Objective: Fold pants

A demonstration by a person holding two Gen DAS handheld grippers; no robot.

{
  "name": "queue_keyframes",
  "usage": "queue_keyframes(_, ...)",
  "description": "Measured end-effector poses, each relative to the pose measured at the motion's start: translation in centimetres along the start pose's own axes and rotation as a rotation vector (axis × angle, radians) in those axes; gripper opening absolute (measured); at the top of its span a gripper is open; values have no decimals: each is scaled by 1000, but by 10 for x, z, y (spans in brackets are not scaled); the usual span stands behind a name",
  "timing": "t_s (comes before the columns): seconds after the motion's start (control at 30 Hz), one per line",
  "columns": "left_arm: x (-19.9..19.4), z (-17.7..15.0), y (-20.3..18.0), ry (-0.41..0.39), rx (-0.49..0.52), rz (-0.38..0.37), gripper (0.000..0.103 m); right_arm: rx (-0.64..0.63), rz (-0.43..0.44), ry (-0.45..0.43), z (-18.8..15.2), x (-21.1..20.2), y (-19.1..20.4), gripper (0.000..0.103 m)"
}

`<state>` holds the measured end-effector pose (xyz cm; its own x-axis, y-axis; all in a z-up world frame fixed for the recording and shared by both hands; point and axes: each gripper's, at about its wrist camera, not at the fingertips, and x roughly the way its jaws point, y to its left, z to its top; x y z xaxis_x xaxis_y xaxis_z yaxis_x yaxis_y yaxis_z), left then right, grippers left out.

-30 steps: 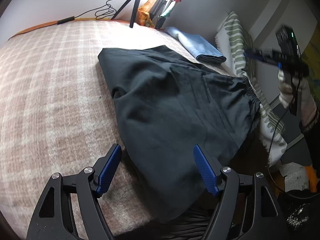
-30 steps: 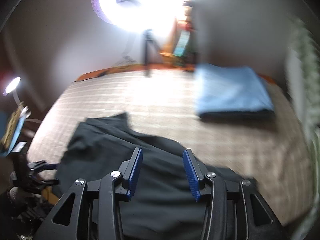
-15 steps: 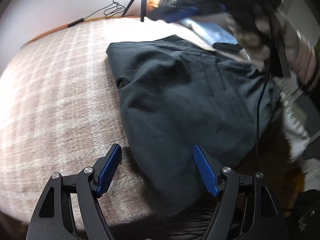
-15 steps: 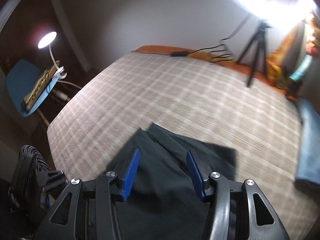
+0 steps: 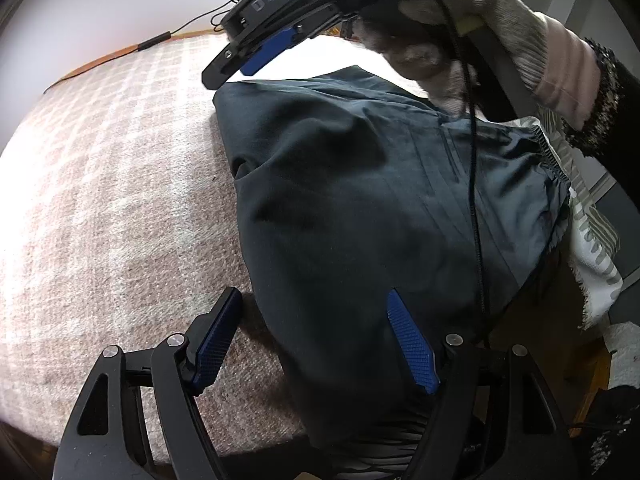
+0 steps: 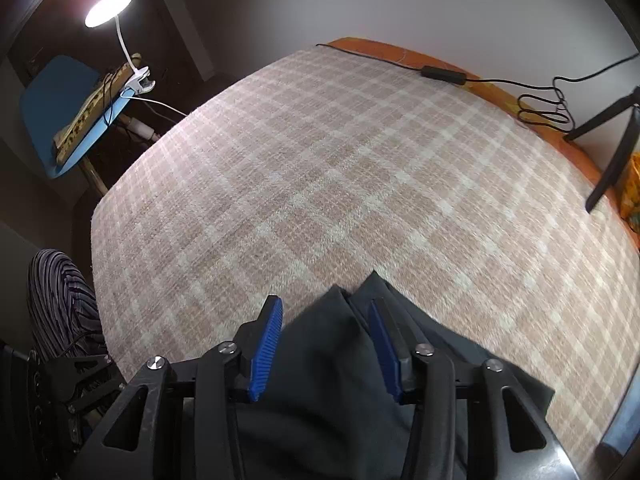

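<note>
Dark, near-black pants [image 5: 360,208] lie half folded on your pink-and-cream checked bedspread [image 5: 108,208], with the elastic waistband toward the right edge of the bed in the left wrist view and the lower end spilling over the near edge.

Your left gripper [image 5: 316,336] stands wide above that near edge: one blue pad sits over the bedspread just beside the cloth, the other over the pants, and neither presses on anything.

Your right gripper [image 6: 324,344] points down over the far corner of the pants [image 6: 344,360], where the layered cloth ends in a point on the bedspread [image 6: 340,168]. Its jaws have just been closing and now stand at a middling gap; a raised fold of cloth sits between the pads, but they do not pinch it.

From the left wrist view you see that right gripper [image 5: 256,60] reaching across over the far edge of the pants, held in your gloved right hand [image 5: 452,24], its black cable hanging down over the cloth.

A lit desk lamp [image 6: 110,4] shines at the far left beside a blue chair [image 6: 60,104].
</note>
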<state>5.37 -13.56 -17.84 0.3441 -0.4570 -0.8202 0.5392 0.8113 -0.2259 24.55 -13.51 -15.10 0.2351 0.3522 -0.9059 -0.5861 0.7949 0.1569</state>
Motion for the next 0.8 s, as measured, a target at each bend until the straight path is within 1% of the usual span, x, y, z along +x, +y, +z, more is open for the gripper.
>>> queue_keyframes(0.1,0,1,0,2,-5,-5,75,1,14,24,5,7,-4,42)
queue_keyframes(0.2,-1,0,2,-7,-22,-26,75,26,47,36,11,13,-12,39)
queue_keyframes(0.37,-5,-2,6,-18,-37,-56,74,56,102,41,20,15,-21,37)
queue_keyframes(0.47,-7,-3,8,-22,-45,-74,73,45,134,70,23,20,-21,37)
queue_keyframes(0.6,-9,-5,8,-24,-51,-91,73,20,97,123,20,30,-17,37)
queue_keyframes(0.63,-9,-6,8,-25,-52,-97,72,23,103,130,19,31,-16,34)
queue_keyframes(0.67,-9,-5,7,-25,-53,-98,71,21,110,135,18,32,-17,28)
queue_keyframes(0.7,-9,-6,7,-26,-55,-102,69,16,115,135,17,31,-15,27)
queue_keyframes(0.73,-9,-6,7,-27,-58,-109,63,7,110,128,16,30,-12,21)
queue_keyframes(0.77,-9,-6,8,-28,-66,-117,52,-3,104,120,15,27,-10,6)
queue_keyframes(0.8,-9,-6,9,-29,-75,-125,45,-11,92,112,15,25,-8,2)
